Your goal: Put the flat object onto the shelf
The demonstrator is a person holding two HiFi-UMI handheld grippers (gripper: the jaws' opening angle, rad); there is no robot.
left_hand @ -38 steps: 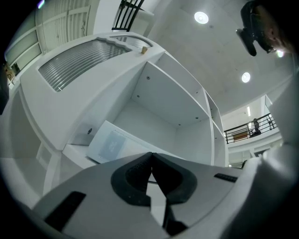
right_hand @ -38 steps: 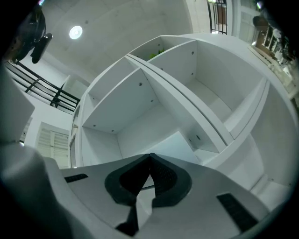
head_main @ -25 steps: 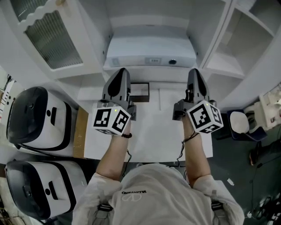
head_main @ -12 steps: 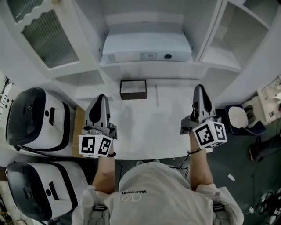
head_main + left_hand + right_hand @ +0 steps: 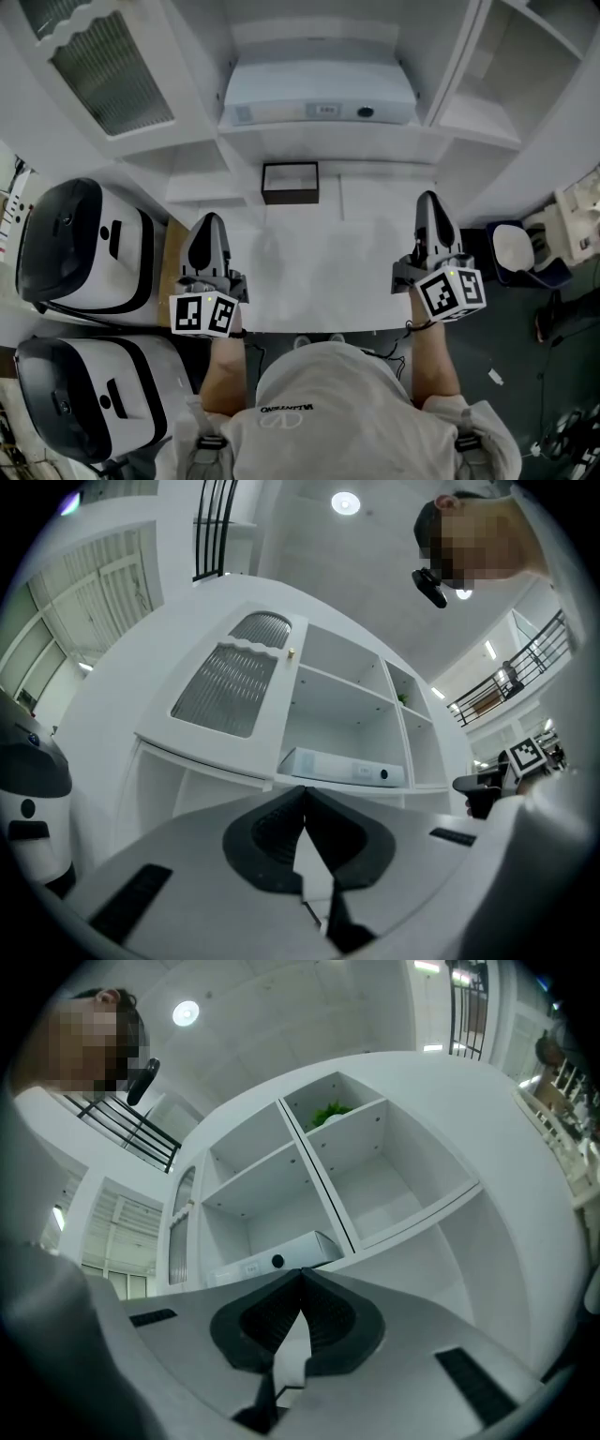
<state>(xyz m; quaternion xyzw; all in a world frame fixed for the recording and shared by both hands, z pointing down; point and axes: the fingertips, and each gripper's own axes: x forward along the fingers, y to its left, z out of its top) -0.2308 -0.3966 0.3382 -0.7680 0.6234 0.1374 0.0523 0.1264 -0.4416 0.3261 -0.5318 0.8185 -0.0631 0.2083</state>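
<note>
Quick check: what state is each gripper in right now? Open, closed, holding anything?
Left gripper: jaws closed, nothing between them.
Right gripper: jaws closed, nothing between them.

The left gripper (image 5: 208, 223) and the right gripper (image 5: 427, 199) are held well apart, side by side, both pointing forward, away from the body. Each has its jaws pressed together with nothing between them. The bare left forearm (image 5: 223, 373) and right forearm (image 5: 427, 361) reach forward, roughly parallel.
</note>
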